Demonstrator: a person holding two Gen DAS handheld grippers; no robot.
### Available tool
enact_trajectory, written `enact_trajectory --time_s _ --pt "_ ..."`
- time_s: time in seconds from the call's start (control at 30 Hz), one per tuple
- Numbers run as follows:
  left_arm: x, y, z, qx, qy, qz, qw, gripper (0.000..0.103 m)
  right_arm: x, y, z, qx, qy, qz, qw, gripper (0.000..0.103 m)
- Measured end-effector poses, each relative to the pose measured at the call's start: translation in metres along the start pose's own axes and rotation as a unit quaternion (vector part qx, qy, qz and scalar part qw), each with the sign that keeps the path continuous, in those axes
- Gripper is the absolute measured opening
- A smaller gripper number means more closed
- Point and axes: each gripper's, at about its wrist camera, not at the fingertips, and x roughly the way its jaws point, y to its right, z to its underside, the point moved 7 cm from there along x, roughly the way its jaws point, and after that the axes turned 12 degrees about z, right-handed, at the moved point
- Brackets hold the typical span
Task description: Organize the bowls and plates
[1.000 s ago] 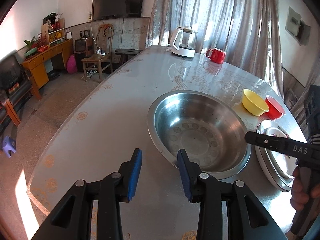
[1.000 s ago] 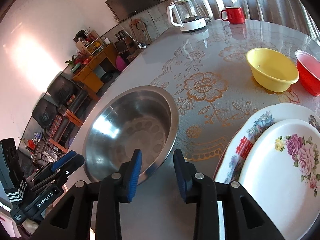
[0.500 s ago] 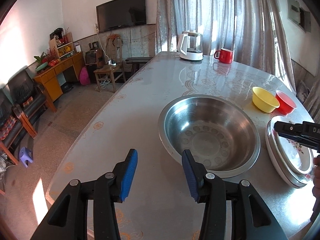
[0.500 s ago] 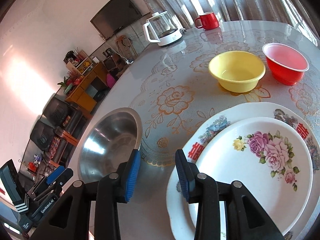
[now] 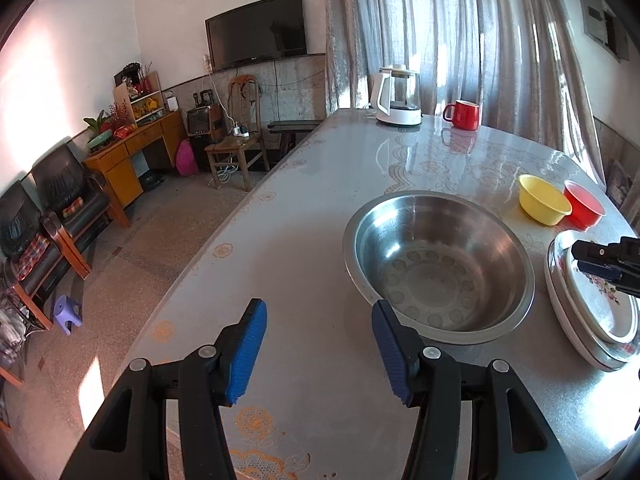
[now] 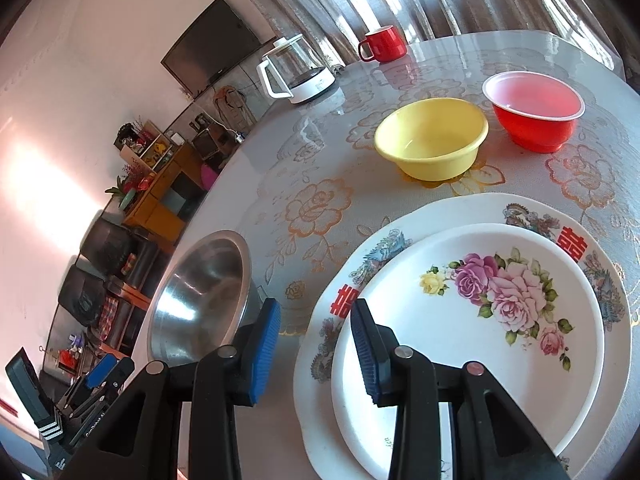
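left gripper (image 5: 316,344) jaws spread wide, right gripper (image 6: 314,346) jaws parted, both empty

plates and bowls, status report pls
Left gripper open, empty. Right gripper open over stacked plates. Steel basin, yellow bowl, red bowl untouched. Nothing blocking.

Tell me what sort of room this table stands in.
Most likely a home's combined living and dining room: a wall-mounted television, black armchairs beside a wooden cabinet, and a dining table with a floral cover carrying a kettle, bowls and plates.
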Motion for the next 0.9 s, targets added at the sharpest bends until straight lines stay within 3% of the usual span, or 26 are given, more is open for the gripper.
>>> enact_trajectory --time_s 0.4,0.9 --pt "-0.012 0.016 -0.009 0.03 0.021 0.007 0.9993 0.058 -0.006 0.01 -0.001 0.01 0.006 0.008 1.0 0.037" --pt "0.002 0.075 -0.03 0.097 0.018 0.046 0.9941 0.058 -0.02 0.053 -0.016 0.051 0.026 0.034 0.998 0.038"
